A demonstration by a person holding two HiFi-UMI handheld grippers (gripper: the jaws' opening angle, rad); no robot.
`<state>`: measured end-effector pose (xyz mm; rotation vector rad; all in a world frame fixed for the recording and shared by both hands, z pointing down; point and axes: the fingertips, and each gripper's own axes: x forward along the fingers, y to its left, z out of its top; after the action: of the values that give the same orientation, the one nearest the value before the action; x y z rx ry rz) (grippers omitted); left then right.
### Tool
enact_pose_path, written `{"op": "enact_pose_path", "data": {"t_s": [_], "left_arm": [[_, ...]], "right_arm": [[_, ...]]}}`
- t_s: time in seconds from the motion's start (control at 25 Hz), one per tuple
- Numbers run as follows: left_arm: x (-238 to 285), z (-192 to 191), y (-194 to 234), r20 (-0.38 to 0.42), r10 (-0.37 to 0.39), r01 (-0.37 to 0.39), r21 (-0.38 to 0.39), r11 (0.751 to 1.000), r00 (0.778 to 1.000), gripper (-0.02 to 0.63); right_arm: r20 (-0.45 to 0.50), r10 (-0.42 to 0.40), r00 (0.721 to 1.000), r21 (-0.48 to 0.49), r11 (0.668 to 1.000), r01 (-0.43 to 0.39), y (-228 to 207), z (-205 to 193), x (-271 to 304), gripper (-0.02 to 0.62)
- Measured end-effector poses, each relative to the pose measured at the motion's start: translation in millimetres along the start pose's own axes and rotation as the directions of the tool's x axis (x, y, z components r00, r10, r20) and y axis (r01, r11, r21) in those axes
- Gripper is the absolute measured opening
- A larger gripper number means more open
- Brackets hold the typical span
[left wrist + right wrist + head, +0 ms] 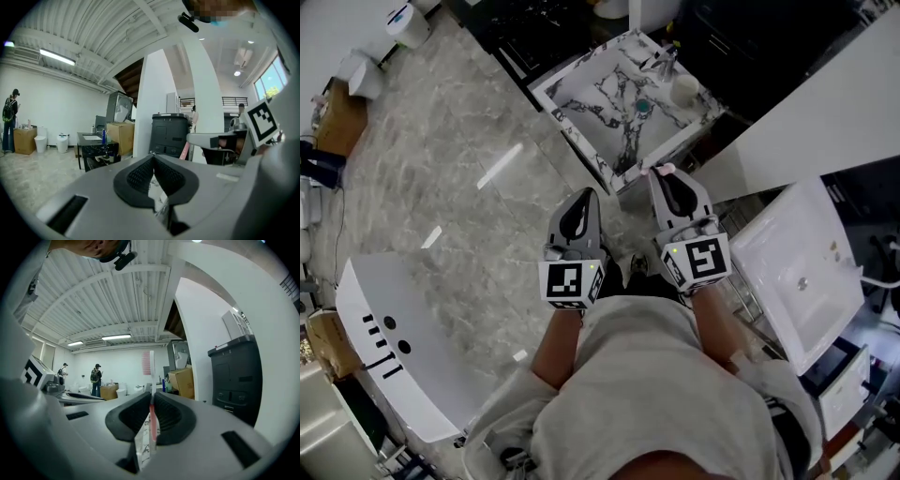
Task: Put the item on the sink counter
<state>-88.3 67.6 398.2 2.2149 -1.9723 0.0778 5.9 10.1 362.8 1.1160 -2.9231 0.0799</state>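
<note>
We are pinching a toothbrush [149,380] in the right gripper [151,405]. Its jaws are pressing together on the pink handle, and the bristle head is standing up above them. The left gripper [153,161] is carrying nothing, with its pads meeting at the tip and nothing between them. In the head view both grippers are sitting at the centre of the frame, just beside each other, in front of our body.

Beyond them, in the upper middle of that view, the marble table [577,139] with its sink is lying at an angle. A faucet [666,61] is standing at its far side. The brush tip is showing just beside the table's lower corner in the frame, but we cannot tell how high above it we are holding the brush.

We are judging the task as about halfway done. The toothbrush is in hand and we are facing the table, but the brush is not yet resting on the marble. What is remaining is reaching out over the flat rim, lowering the brush clear of the basin, and spreading the jaws.
</note>
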Motion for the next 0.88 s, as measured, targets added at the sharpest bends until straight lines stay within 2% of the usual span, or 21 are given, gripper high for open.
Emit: {"op": "enact_pose_path", "data": {"t_s": [0.2, 0.44, 0.56, 0.72, 0.88], "left_arm": [[34, 3, 23, -0.008, -0.066, 0.066, -0.013, 0.998, 0.998, 0.008], [77, 11, 53, -0.008, -0.175, 0.174, -0.031, 0.984, 0.985, 0.008], [97, 14, 65, -0.011, -0.230, 0.230, -0.031, 0.973, 0.973, 0.008], [118, 14, 79, -0.024, -0.294, 0.293, -0.038, 0.955, 0.956, 0.008], [134, 15, 84, -0.029, -0.367, 0.366, -0.038, 0.930, 0.930, 0.008]], "right_arm": [[-0.008, -0.066, 0.998, 0.001, 0.998, 0.066, -14, 0, 30, 0.031], [-0.036, -0.154, 0.987, 0.070, 0.985, 0.156, -29, -7, 70, 0.029], [-0.040, -0.202, 0.979, 0.061, 0.977, 0.204, -36, -7, 86, 0.029], [-0.042, -0.259, 0.965, 0.102, 0.960, 0.262, -47, -6, 101, 0.029], [-0.043, -0.328, 0.944, 0.126, 0.935, 0.331, -55, -7, 108, 0.029]]}}
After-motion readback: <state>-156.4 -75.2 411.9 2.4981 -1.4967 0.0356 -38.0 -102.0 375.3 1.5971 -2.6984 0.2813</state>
